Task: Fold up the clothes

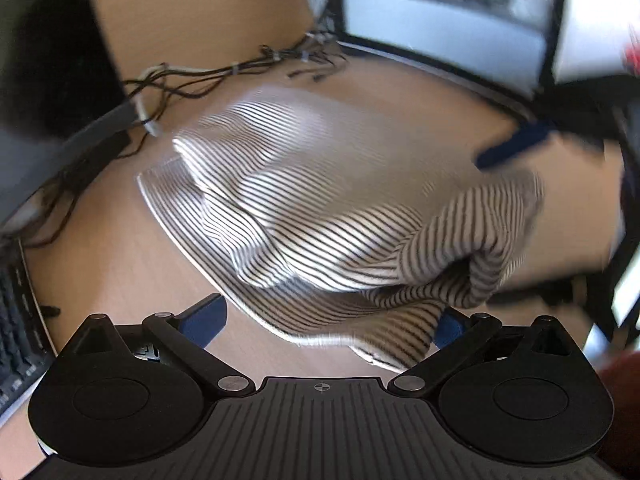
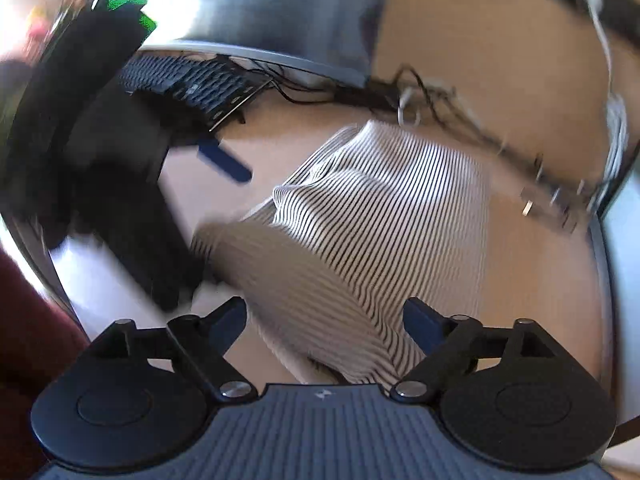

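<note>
Where the black-and-white striped knit garment lies, it is bunched on the light wooden tabletop, part folded over itself. In my left wrist view its long axis runs from the far left corner toward the near right, with a flat lower layer whose white-edged hem curves along the near left side and a rumpled upper layer heaped on top. In my right wrist view the garment stretches from just between my fingers away toward the cables, stripes running across that length.

My left gripper is spread wide, its blue-padded fingers either side of the near hem; the right-hand pad sits at the cloth edge, though blur keeps me from saying whether it touches. It has hold of nothing. My right gripper is likewise wide apart, the cloth passing between the pads without being pinched.

Beyond the garment a tangle of thin black and white cables trails across the table, and a black keyboard sits near the far left in my right wrist view.
</note>
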Demonstrator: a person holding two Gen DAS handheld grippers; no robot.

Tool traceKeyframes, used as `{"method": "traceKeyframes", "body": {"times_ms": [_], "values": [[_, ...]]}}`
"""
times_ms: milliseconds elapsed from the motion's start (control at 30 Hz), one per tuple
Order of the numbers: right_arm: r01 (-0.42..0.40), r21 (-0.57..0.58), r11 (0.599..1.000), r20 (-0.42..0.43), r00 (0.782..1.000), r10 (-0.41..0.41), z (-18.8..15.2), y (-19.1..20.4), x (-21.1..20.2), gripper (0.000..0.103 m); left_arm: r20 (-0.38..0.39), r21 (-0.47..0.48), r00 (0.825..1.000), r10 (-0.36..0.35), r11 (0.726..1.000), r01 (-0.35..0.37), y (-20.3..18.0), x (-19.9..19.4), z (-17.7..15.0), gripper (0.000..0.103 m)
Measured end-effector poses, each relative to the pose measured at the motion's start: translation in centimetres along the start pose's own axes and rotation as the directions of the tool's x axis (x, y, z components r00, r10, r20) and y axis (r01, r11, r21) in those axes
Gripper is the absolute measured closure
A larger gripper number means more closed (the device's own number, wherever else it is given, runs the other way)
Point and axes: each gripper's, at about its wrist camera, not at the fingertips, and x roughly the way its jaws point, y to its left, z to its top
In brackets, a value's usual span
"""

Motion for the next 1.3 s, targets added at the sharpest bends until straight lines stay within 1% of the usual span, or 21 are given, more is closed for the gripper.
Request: {"method": "traceKeyframes", "body": {"times_ms": [167, 200, 233, 267, 300, 333, 367, 400, 433, 467, 500, 600, 667, 867, 967, 1033, 1100, 1133, 1200, 1267, 1300], "values": [[0.136, -0.140, 0.981, 0.036, 0.991, -0.132, -1.3, 1.8, 2.2, 0.015, -0.005, -0.170, 0.998, -0.066, 0.983, 0.064, 1.7, 0.1, 1.4, 0.000], [0.162, -0.165, 0.973, 0.049, 0.987, -0.156, -1.3, 2.0, 2.7, 0.021, -0.003, -0.195, 0.997, -0.076, 0.978, 0.073, 1.9, 0.1, 1.6, 0.000], [0.170, -0.155, 0.973, 0.048, 0.985, -0.165, -0.8, 1.7, 3.0, 0.032, -0.001, -0.210, 0.997, -0.079, 0.975, 0.077, 2.1, -0.1, 1.6, 0.000], [0.174, -0.135, 0.975, 0.043, 0.985, -0.169, -0.2, 1.3, 3.2, 0.057, 0.000, -0.223, 0.997, -0.082, 0.972, 0.080, 2.2, -0.3, 1.6, 0.000], [0.126, -0.032, 0.991, 0.016, 0.992, -0.126, 0.9, -0.4, 3.1, 0.059, 0.012, -0.229, 0.997, -0.082, 0.970, 0.083, 2.6, -0.7, 1.5, 0.000], [0.078, 0.089, 0.993, 0.002, 0.997, -0.078, 1.7, -2.4, 2.9, 0.061, 0.027, -0.233, 0.996, -0.082, 0.969, 0.086, 2.9, -1.2, 1.4, 0.000], [0.033, 0.206, 0.978, -0.003, 0.999, -0.033, 2.4, -4.4, 2.7, 0.062, 0.041, -0.248, 0.995, -0.088, 0.964, 0.096, 3.6, -1.8, 1.2, 0.000], [-0.011, 0.320, 0.947, -0.002, 1.000, 0.013, 3.1, -6.4, 2.4, 0.062, 0.056, -0.265, 0.994, -0.095, 0.958, 0.107, 4.3, -2.4, 0.8, 0.000], [-0.033, 0.387, 0.922, -0.001, 0.999, 0.036, 3.4, -8.0, 2.3, 0.062, 0.056, -0.286, 0.995, -0.085, 0.953, 0.098, 5.0, -2.6, 0.4, 0.000], [-0.048, 0.440, 0.897, 0.001, 0.999, 0.053, 3.6, -9.4, 2.2, 0.062, 0.054, -0.308, 0.996, -0.072, 0.948, 0.085, 5.7, -2.9, 0.0, 0.000], [-0.050, 0.458, 0.887, -0.005, 0.998, 0.059, 3.6, -10.3, 2.3, 0.063, 0.051, -0.329, 0.997, -0.059, 0.941, 0.072, 6.4, -3.1, -0.4, 0.000], [-0.041, 0.456, 0.889, -0.043, 0.997, 0.068, 3.5, -11.4, 2.6, 0.063, 0.029, -0.383, 1.000, -0.011, 0.924, 0.022, 8.0, -3.5, -1.5, 0.000], [-0.027, 0.403, 0.915, -0.057, 0.997, 0.054, 3.9, -10.7, 2.6, 0.064, 0.018, -0.399, 1.000, -0.006, 0.917, 0.012, 8.3, -3.4, -2.0, 0.000], [0.020, 0.216, 0.976, -0.083, 0.997, -0.002, 5.4, -8.3, 2.3, 0.065, 0.026, -0.342, 0.999, -0.022, 0.939, 0.029, 7.5, -3.2, -1.6, 0.000], [0.051, 0.028, 0.998, -0.102, 0.994, -0.048, 5.3, -5.6, 2.2, 0.065, 0.035, -0.340, 0.999, -0.039, 0.939, 0.049, 7.3, -3.0, -1.1, 0.000], [0.091, -0.127, 0.988, -0.110, 0.988, -0.105, 4.5, -3.2, 3.0, 0.065, 0.036, -0.341, 0.998, -0.044, 0.939, 0.053, 7.4, -2.9, -0.9, 0.000], [0.139, -0.272, 0.952, -0.094, 0.981, -0.170, 3.4, -0.8, 3.8, 0.059, 0.031, -0.341, 0.998, -0.047, 0.938, 0.055, 7.4, -2.8, -0.9, 0.000], [0.164, -0.316, 0.935, -0.072, 0.978, -0.196, 3.0, 0.2, 4.1, 0.057, 0.027, -0.342, 0.998, -0.049, 0.938, 0.055, 7.4, -2.7, -0.9, 0.000], [0.208, -0.375, 0.903, -0.029, 0.971, -0.235, 2.5, 1.9, 4.9, 0.044, 0.019, -0.343, 0.998, -0.053, 0.938, 0.056, 7.4, -2.5, -0.9, 0.000], [0.238, -0.403, 0.883, 0.014, 0.967, -0.255, 2.4, 3.1, 5.7, 0.035, 0.016, -0.336, 0.998, -0.060, 0.940, 0.062, 7.2, -2.5, -0.8, 0.000], [0.248, -0.416, 0.875, 0.031, 0.965, -0.259, 2.5, 3.5, 6.1, 0.034, 0.015, -0.332, 0.998, -0.063, 0.941, 0.065, 7.1, -2.6, -0.8, 0.000]]}}
